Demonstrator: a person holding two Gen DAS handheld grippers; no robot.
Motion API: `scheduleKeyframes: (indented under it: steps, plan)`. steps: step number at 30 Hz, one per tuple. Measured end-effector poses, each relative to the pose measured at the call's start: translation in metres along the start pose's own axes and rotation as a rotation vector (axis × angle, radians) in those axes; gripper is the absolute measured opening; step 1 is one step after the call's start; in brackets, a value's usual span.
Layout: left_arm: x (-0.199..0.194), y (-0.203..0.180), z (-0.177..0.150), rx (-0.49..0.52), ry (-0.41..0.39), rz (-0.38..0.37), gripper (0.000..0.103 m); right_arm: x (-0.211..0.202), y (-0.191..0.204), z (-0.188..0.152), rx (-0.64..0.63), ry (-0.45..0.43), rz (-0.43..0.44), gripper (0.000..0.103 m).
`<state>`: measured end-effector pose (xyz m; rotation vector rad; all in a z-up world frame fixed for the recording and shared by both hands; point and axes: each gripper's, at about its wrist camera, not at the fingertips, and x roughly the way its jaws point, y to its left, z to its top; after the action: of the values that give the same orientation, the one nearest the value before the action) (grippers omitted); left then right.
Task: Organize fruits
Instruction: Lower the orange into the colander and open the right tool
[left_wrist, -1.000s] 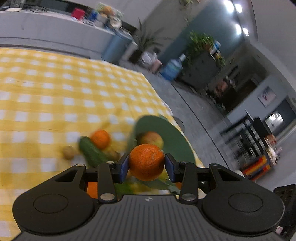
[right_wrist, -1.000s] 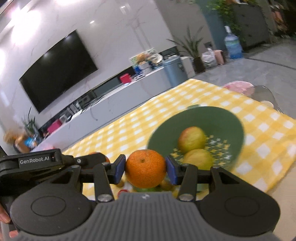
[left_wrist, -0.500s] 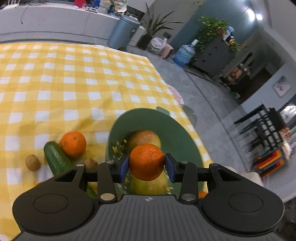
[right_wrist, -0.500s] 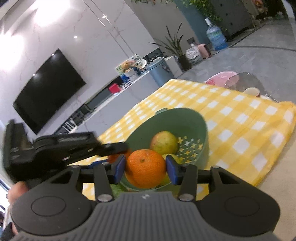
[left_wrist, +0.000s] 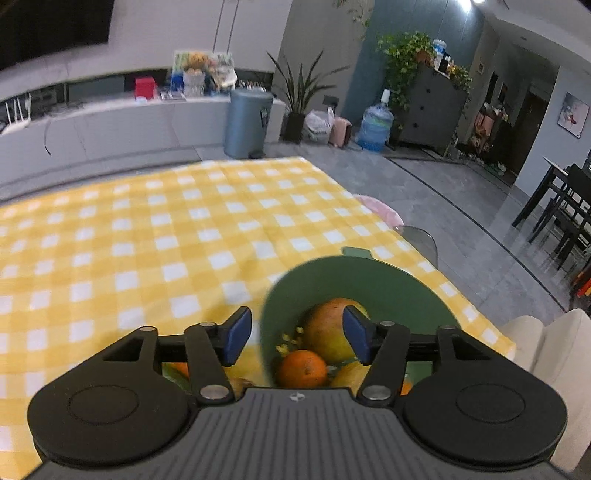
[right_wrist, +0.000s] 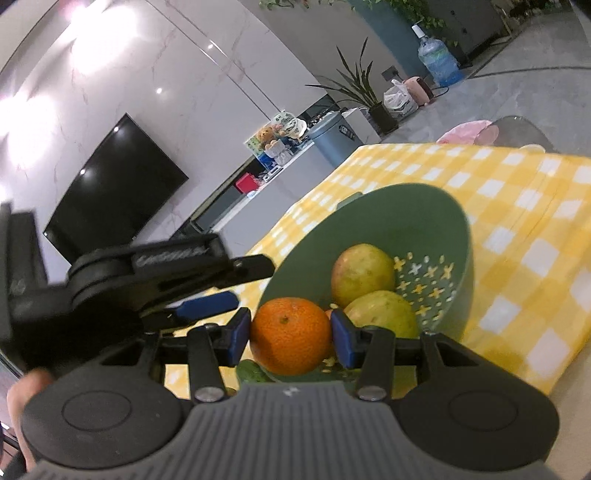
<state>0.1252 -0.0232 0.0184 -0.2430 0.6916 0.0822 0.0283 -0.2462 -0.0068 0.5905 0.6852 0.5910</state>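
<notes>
My left gripper hangs over the near rim of the green bowl with its jaws opening and nothing between the pads. Below it in the bowl lie an orange and a large reddish-green fruit. My right gripper is shut on a second orange, just in front of the bowl, which also holds two yellow-green fruits. In the right wrist view the left gripper sits at the left, beside the bowl.
A yellow checked cloth covers the table; its edge runs close past the bowl on the right. A cucumber and other produce lie on the near side of the bowl. A cream seat stands off the table's right corner.
The left gripper swung over the bowl, opened and let its orange fall in. The right gripper came down closer to the bowl, still holding its orange.
</notes>
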Motion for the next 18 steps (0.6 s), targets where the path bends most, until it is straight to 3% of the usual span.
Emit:
scheduleKeyframes:
  steps: [10, 13, 18]
  plan:
    - [-0.022, 0.035, -0.005, -0.065, -0.013, -0.007, 0.071, 0.016, 0.018, 0.004, -0.079, 0.036, -0.049, 0.047]
    - [-0.025, 0.04, -0.005, -0.076, -0.014, -0.01, 0.071, 0.016, 0.015, 0.005, -0.044, 0.018, -0.026, 0.056]
    - [-0.03, 0.041, -0.006, -0.064, -0.012, -0.009, 0.071, 0.007, 0.021, 0.009, -0.046, -0.003, 0.012, 0.056]
